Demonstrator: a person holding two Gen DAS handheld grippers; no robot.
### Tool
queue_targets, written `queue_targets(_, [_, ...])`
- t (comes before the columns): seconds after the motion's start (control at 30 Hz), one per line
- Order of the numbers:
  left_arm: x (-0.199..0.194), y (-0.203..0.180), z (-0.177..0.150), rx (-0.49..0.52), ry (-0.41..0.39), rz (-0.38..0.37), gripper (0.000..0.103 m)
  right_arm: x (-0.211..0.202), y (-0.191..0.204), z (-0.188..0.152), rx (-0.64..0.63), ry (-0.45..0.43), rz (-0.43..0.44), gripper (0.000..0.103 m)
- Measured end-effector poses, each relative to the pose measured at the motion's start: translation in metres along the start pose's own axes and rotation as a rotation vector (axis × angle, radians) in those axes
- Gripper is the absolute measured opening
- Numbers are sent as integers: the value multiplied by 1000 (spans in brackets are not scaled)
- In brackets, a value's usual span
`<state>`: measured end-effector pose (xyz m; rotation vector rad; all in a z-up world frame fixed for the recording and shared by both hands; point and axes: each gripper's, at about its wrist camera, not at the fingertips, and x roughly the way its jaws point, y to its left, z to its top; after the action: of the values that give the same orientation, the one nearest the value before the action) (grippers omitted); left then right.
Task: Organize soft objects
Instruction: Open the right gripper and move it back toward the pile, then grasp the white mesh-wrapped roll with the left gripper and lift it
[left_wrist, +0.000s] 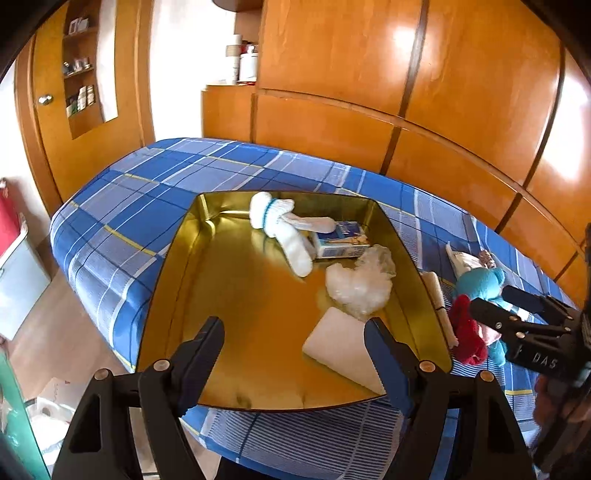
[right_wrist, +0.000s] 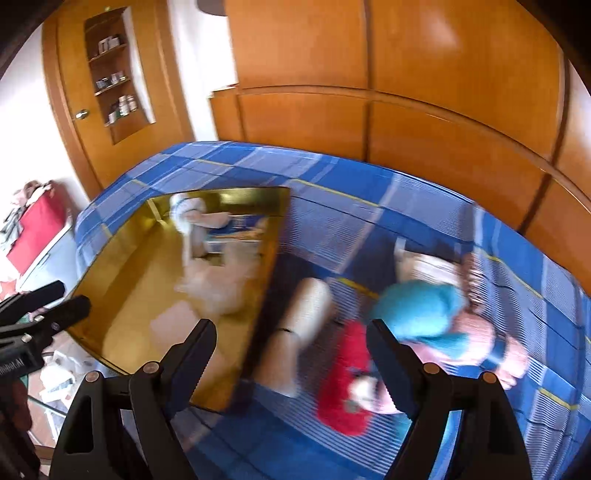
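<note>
A golden tray (left_wrist: 173, 258) lies on the blue plaid bed. It holds white socks (left_wrist: 291, 243), a small carton (left_wrist: 343, 245), a crumpled clear bag (left_wrist: 362, 284) and a white foam block (left_wrist: 336, 343). My left gripper (left_wrist: 295, 332) hangs open over the tray's near end, its right finger beside the block and nothing between the fingers. To the right of the tray lie a cream roll (right_wrist: 306, 321), a red soft toy (right_wrist: 347, 376) and a blue plush (right_wrist: 417, 310). My right gripper (right_wrist: 291, 328) is open above them, holding nothing; its view is blurred.
A wooden wardrobe (left_wrist: 369, 92) runs along the far side of the bed (left_wrist: 147, 192). A white packet (left_wrist: 461, 258) lies behind the blue plush. The floor with papers (right_wrist: 59, 376) is to the left, below the bed's edge.
</note>
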<state>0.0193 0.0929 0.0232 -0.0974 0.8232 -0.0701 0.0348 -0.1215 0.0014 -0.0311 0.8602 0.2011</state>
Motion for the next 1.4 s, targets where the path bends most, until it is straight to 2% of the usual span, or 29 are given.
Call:
queue_targets(0.23, [2, -29, 2, 81, -2, -34, 79, -15, -65, -16, 80, 13, -102, 85])
queue_targets(0.5, [3, -81, 7, 222, -7, -117, 78, -37, -144, -44, 230, 0, -210, 85])
queue_targets(0.63, [9, -111, 14, 300, 1, -170, 66, -41, -171, -55, 309, -20, -224, 85])
queue_targets(0.73, [19, -133, 20, 346, 24, -198, 62, -41, -182, -58, 352, -32, -212, 85])
queue_targets(0.83, [31, -154, 21, 402, 43, -192, 50, -40, -187, -60, 365, -27, -203, 85])
queue_targets(0.93, [50, -172, 22, 444, 95, -185, 46, -41, -187, -58, 364, -32, -195, 85])
queue_targets(1.07, [70, -185, 26, 485, 129, -149, 45, -43, -189, -57, 371, -36, -173, 85])
queue_targets(1.37, [127, -216, 38, 592, 266, -80, 45, -44, -183, -54, 356, -36, -156, 85])
queue_targets(1.4, [135, -218, 37, 607, 286, -65, 33, -44, -183, -54, 354, -38, -157, 85])
